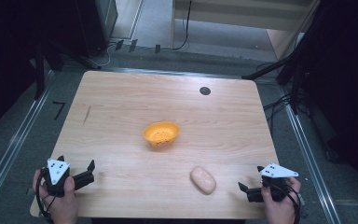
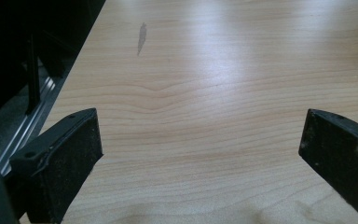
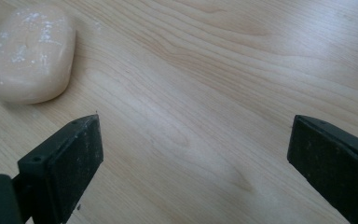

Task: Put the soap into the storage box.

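Right gripper (image 1: 243, 187): held in a hand at the near right edge of the table (image 1: 121, 93), jaws spread wide, pointing left across the wood, nothing between them.
Right gripper view: same right gripper (image 3: 193, 156), bare wood grain between the two black jaws.
Left gripper (image 1: 92, 166): held in a hand at the near left corner, jaws spread wide, pointing right and slightly away, gripping nothing.
Left gripper view: same left gripper (image 2: 200, 149), only bare table (image 2: 205, 84) between the jaws; thin dark mark (image 2: 141, 38) on the wood farther ahead, left of the jaw line.
Pale bun-shaped piece (image 1: 203, 180): lying flat on the table near the right gripper, just ahead of its jaws and slightly to the far side, not touching them; seen in the right gripper view (image 3: 31, 52) beyond the left-hand jaw, outside the gap, pale peach with whitish flecks on top.
Orange bowl (image 1: 161, 133): upright near the table's middle, farther off than the bun-shaped piece, well apart from both grippers, roughly midway between them.
Black round spot (image 1: 205, 91): on the far part of the table, beyond the bowl.
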`<state>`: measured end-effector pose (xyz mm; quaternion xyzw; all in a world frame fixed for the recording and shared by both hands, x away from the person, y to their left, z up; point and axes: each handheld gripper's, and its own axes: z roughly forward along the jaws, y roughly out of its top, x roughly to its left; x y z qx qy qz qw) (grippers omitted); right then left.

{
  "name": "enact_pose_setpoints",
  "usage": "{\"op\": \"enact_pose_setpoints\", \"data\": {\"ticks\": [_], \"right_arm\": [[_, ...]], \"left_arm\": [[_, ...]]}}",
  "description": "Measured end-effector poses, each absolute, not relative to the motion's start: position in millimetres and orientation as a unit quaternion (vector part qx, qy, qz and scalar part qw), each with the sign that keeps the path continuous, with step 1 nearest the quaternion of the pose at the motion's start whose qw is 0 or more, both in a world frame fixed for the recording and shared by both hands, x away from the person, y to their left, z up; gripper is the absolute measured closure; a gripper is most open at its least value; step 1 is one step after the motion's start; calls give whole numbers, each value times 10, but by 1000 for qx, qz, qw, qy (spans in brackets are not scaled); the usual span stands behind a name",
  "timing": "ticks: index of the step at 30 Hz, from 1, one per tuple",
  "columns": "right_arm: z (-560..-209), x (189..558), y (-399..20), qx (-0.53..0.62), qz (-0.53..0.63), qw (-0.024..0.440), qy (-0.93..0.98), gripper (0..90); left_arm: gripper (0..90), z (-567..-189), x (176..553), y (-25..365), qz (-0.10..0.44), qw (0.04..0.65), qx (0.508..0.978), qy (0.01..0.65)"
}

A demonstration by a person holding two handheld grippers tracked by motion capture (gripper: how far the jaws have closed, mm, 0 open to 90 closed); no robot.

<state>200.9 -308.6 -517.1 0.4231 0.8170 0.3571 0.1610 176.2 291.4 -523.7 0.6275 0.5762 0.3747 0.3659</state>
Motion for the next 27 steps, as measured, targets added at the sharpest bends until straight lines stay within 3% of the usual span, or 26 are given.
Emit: {"op": "enact_pose_setpoints", "data": {"ticks": [27], "right_arm": [[-5140, 2110, -2797, 410, 344, 131, 835, 51]], "left_arm": [[0, -5238, 1773, 2903, 374, 360, 635, 573]]}}
